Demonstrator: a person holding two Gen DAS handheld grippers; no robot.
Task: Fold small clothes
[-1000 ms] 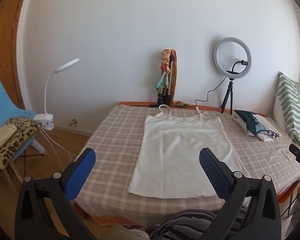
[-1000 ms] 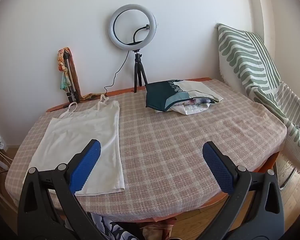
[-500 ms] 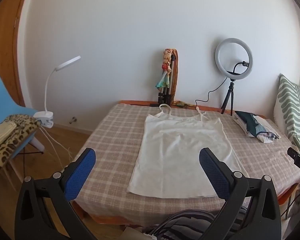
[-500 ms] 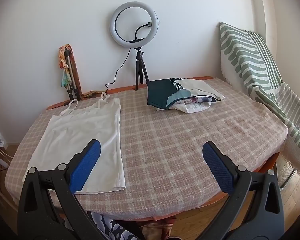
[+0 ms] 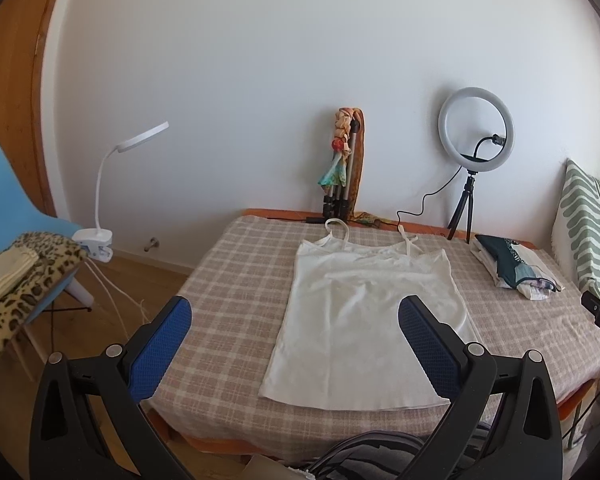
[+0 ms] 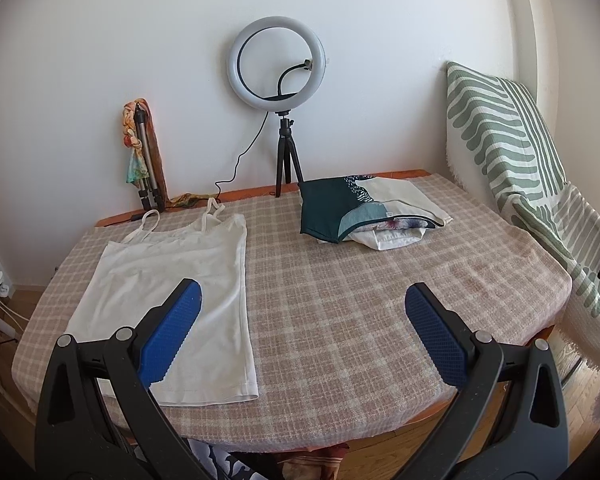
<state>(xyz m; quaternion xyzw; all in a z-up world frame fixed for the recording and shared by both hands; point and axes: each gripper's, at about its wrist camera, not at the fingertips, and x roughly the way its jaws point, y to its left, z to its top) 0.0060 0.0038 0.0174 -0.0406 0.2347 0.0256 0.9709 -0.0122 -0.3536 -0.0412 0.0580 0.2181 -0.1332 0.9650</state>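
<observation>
Home room: checked tablecloth (image 6: 340, 280), ring light (image 6: 276, 60), striped cushion (image 6: 508, 136), blue chair (image 5: 8, 200).

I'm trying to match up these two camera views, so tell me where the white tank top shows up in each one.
Left wrist view: the white tank top lies flat at centre, straps toward the wall, its right side behind one blue pad.
Right wrist view: the tank top lies at the left of the table, partly behind the left pad.
Shared landmark: the ring light on its tripod by the wall.

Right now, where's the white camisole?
The white camisole lies flat on the checked tablecloth, straps toward the wall, left of the folded pile in the right wrist view.
</observation>
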